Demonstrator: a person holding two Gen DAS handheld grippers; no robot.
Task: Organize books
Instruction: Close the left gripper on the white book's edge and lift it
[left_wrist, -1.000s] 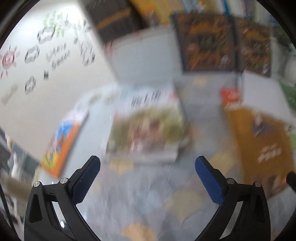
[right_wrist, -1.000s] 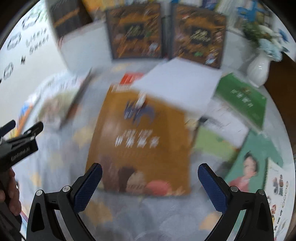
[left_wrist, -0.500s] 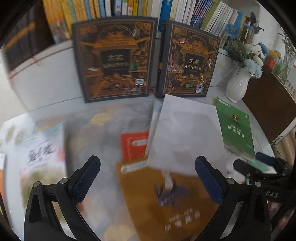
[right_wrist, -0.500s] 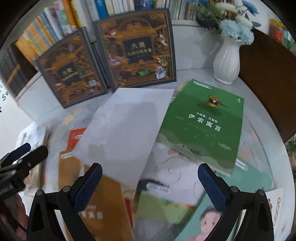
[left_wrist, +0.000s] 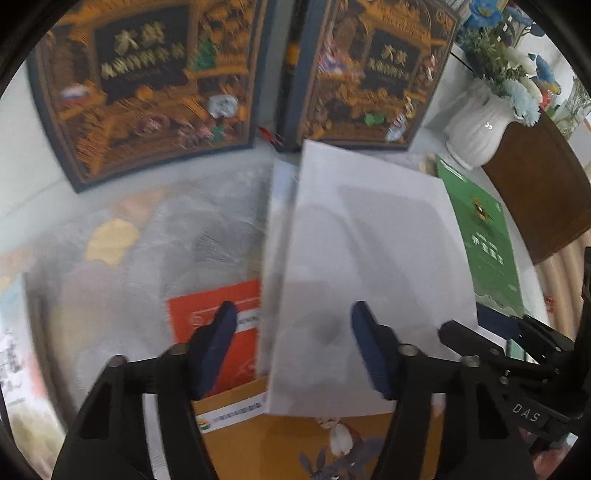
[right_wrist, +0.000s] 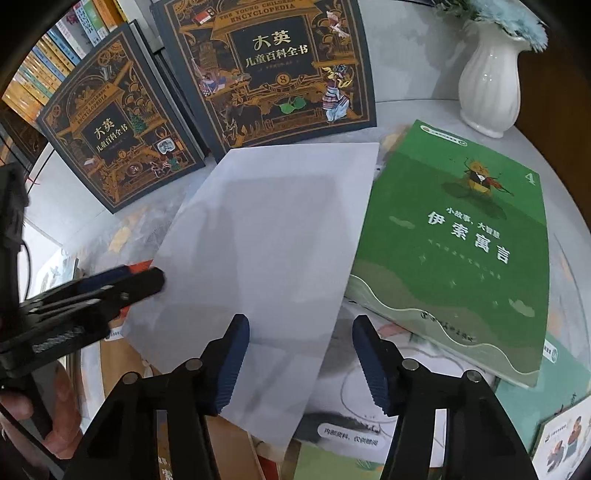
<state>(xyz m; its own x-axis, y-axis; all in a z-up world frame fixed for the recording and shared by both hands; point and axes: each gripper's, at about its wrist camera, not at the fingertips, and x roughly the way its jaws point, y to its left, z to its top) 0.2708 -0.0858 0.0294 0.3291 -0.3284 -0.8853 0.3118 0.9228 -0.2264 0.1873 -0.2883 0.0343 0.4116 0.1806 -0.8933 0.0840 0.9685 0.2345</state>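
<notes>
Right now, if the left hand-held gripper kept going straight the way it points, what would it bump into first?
Most likely the white book: the closing left hand-held gripper straddles its left edge, pads apparently not yet pressing, though depth is unclear.

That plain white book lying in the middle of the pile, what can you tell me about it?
The white book lies flat, cover blank and matte, like paper or thin card, with no print visible. It sits skewed on top of the heap, overlapping a brown book and a red one at its near left. The green book lies along its right edge. Its far corner reaches toward the two dark encyclopedia volumes standing behind. Both grippers hang over its near end, jaws closing; whether they touch it is unclear.
</notes>
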